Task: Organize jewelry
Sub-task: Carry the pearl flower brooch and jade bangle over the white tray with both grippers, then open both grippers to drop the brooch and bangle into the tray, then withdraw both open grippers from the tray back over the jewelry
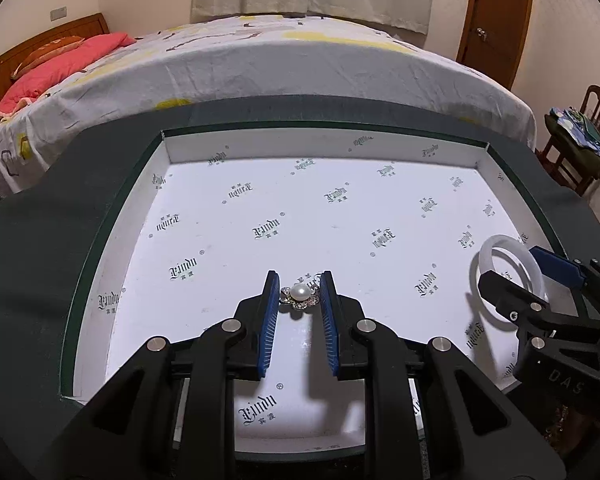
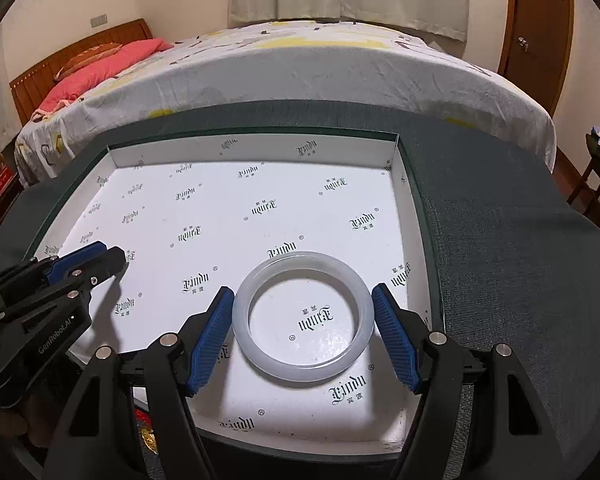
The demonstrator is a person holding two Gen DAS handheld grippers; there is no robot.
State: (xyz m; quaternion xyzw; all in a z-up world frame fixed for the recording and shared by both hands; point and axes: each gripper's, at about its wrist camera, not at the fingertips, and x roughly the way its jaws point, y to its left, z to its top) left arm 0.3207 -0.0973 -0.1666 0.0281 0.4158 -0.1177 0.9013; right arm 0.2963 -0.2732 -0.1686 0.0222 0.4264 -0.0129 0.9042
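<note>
The pearl brooch (image 1: 299,297) lies flat on the floor of the white printed box (image 1: 380,152), toward its near wall, and my left gripper (image 1: 299,294) has it bracketed: the two blue pads stand either side of the rhinestone petals, very near them, though I cannot tell whether either pad actually touches yet. The jaws are part open, nothing held. To the right of the brooch, closer to the box's right wall, the pale bangle (image 2: 303,317) lies flat, and my right gripper (image 2: 303,312) straddles it with jaws spread wide, pads (image 2: 394,340) just outside the ring on both sides, gripping nothing as far as I can see.

I judge the step to be either picking up or letting go both pieces inside the box. If I am picking up, I would close the left slowly and keep the pads low, catching the metal petals, not the round pearl, which would likely squirt out. On the right I would centre the bangle before squeezing; smooth and hard, it may slip or pop upward if pinched off its widest line.
</note>
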